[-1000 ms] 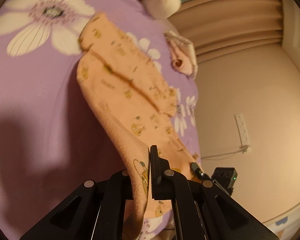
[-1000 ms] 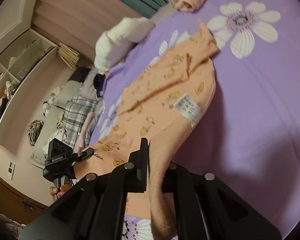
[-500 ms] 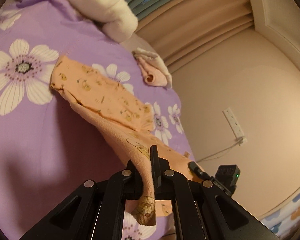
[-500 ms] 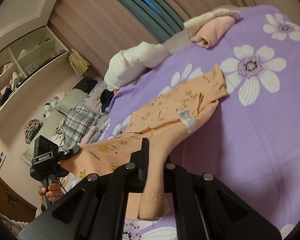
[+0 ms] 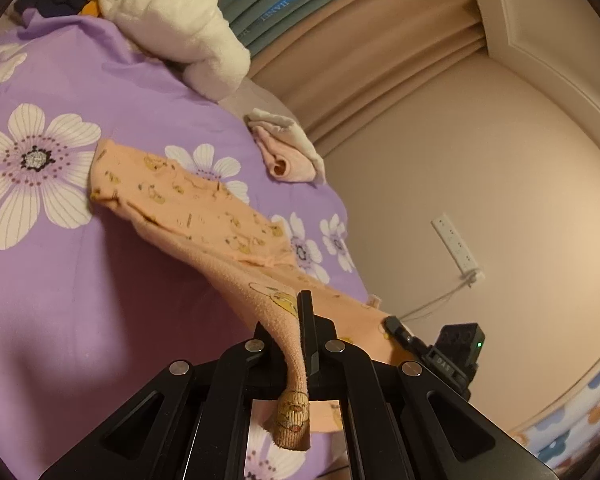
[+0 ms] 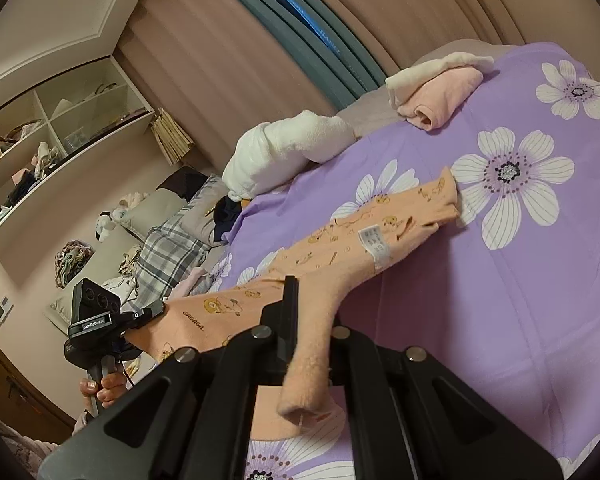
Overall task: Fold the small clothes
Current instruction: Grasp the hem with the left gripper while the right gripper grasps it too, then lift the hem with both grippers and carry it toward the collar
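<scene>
A small orange garment (image 5: 188, 204) printed with yellow cartoon figures hangs stretched between my two grippers. Its far end still lies on the purple flowered bedsheet (image 5: 60, 300). My left gripper (image 5: 294, 320) is shut on one near corner, and a flap of cloth droops below the fingers. My right gripper (image 6: 310, 312) is shut on the other near corner of the same garment (image 6: 340, 248), whose white label (image 6: 374, 242) faces up. In the left wrist view the right gripper (image 5: 394, 324) pinches the hem at the right. In the right wrist view the left gripper (image 6: 156, 309) appears at the left, held by a hand (image 6: 104, 388).
A white rolled blanket (image 5: 172, 20) and a folded pink garment (image 5: 288, 156) lie at the bed's far edge by the curtains. A wall socket (image 5: 456, 244) sits on the right wall. Shelves (image 6: 60, 140) and a heap with plaid cloth (image 6: 168, 252) stand beyond the bed's left side.
Both grippers have risen with the garment's near edge, so more of it hangs clear of the sheet. Both views have rolled and now take in more of the room.
</scene>
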A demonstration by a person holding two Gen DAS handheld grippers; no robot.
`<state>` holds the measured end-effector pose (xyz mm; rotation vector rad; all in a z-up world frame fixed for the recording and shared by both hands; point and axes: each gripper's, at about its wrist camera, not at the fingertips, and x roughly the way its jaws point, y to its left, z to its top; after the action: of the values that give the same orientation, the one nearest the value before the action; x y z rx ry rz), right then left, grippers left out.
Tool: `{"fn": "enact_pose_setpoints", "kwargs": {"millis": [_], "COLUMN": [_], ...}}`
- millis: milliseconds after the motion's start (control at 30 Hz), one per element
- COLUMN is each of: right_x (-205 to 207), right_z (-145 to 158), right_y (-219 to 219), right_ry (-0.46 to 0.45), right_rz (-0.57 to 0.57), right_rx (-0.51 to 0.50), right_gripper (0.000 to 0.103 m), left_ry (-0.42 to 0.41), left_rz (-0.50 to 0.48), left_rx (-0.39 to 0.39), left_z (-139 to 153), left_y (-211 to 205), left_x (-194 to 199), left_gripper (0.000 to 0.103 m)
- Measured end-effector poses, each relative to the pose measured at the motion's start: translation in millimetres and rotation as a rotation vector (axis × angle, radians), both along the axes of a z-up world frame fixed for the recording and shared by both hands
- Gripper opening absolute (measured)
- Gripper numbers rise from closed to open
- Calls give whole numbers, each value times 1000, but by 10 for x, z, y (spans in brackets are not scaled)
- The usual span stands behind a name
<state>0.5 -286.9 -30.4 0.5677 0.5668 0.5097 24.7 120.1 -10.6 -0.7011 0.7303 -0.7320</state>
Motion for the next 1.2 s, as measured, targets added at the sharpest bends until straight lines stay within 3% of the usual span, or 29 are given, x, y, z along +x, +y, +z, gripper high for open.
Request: {"fn": "enact_pose_setpoints", "kwargs": {"millis": [700,967,1200], "right_x": [-509,-776,-867], "right_z": [365,456,453], "right_y": [-32,-34,-29], "right_ry": [-70,-86,-89], "right_rz": [81,129,137], "right_rx": [-92,-126,-137], "right_gripper": [3,3,3], "left_ry": [-65,-48,-11], "left_rz": [-81,-101,-92], "left_rx": [35,42,23], "left_z": [341,356,263], "left_y": [-19,-8,-8], "left_x": [-391,-658,-632], "left_gripper": [0,0,0]}}
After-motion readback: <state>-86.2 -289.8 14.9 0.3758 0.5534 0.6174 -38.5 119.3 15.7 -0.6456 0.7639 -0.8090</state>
